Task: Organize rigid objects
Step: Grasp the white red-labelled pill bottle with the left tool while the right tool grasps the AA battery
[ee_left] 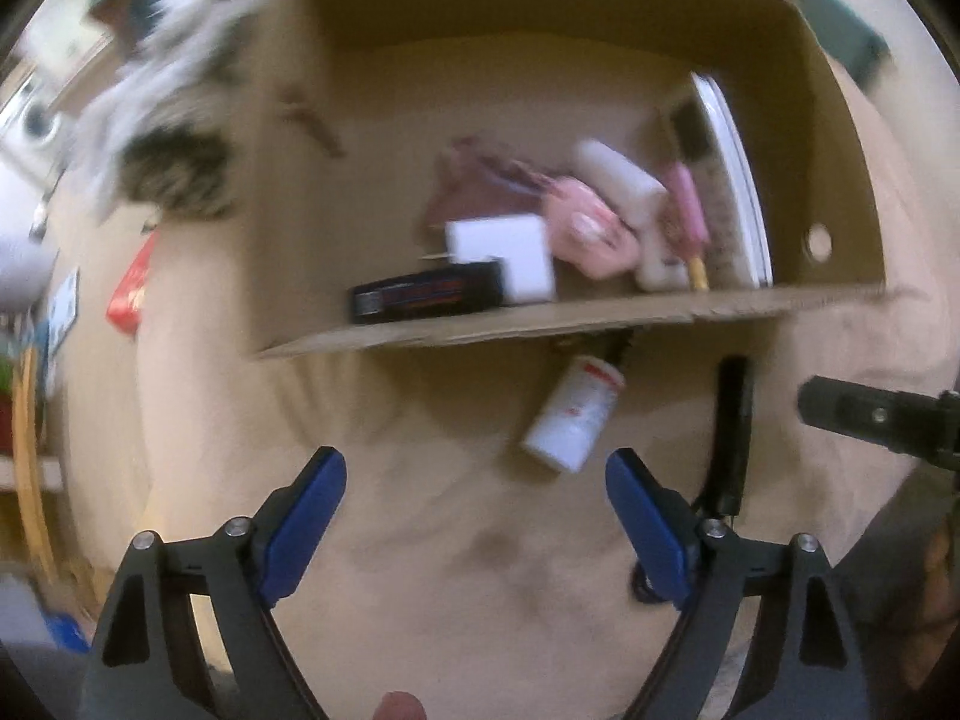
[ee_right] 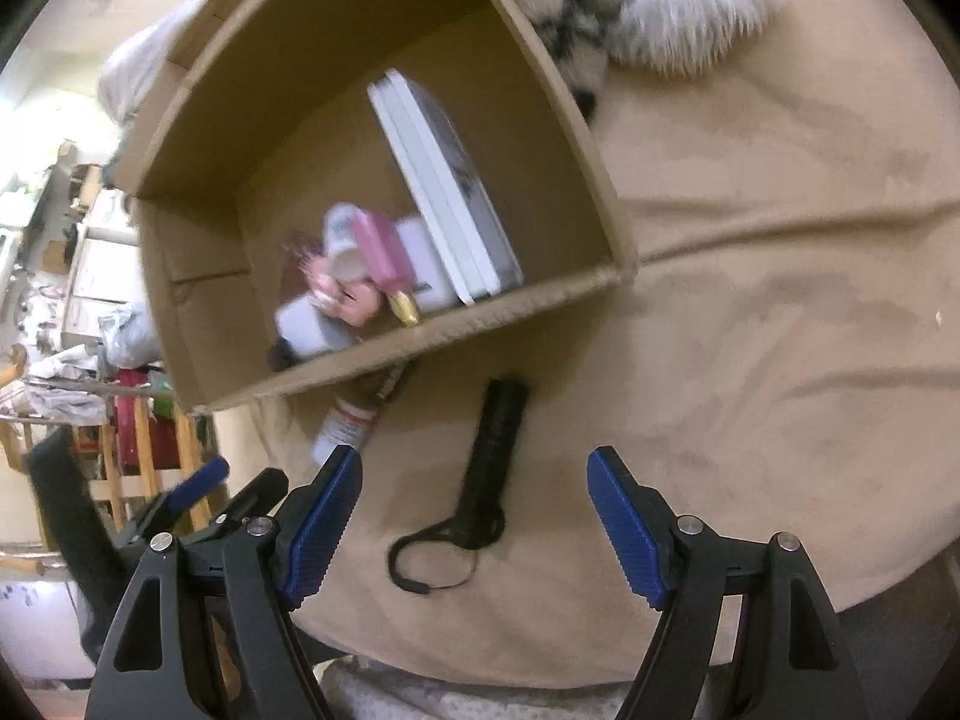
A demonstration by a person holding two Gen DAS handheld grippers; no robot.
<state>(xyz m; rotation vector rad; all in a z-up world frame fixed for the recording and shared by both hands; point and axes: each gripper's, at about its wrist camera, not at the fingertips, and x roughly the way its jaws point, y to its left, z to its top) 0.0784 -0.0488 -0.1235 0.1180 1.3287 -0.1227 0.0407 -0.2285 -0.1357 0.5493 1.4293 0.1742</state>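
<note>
A cardboard box (ee_left: 540,315) (ee_right: 480,315) stands on a tan blanket and holds several objects: a white charger (ee_left: 510,252), a black box (ee_left: 426,297), a pink case (ee_left: 591,234), a pink pen (ee_right: 384,255) and a white book (ee_right: 444,192). A white bottle (ee_left: 570,417) (ee_right: 342,426) and a black flashlight (ee_right: 492,456) (ee_left: 732,432) with a wrist cord lie on the blanket in front of the box. My left gripper (ee_left: 474,480) is open and empty, just short of the bottle. My right gripper (ee_right: 474,480) is open and empty around the flashlight's tail end.
A furry grey-white throw (ee_right: 690,12) (ee_left: 168,120) lies beside the box. A red packet (ee_left: 129,288) lies at the blanket's left. Wooden furniture and clutter (ee_right: 90,360) stand beyond the blanket edge. The right gripper's body (ee_left: 870,414) shows in the left wrist view.
</note>
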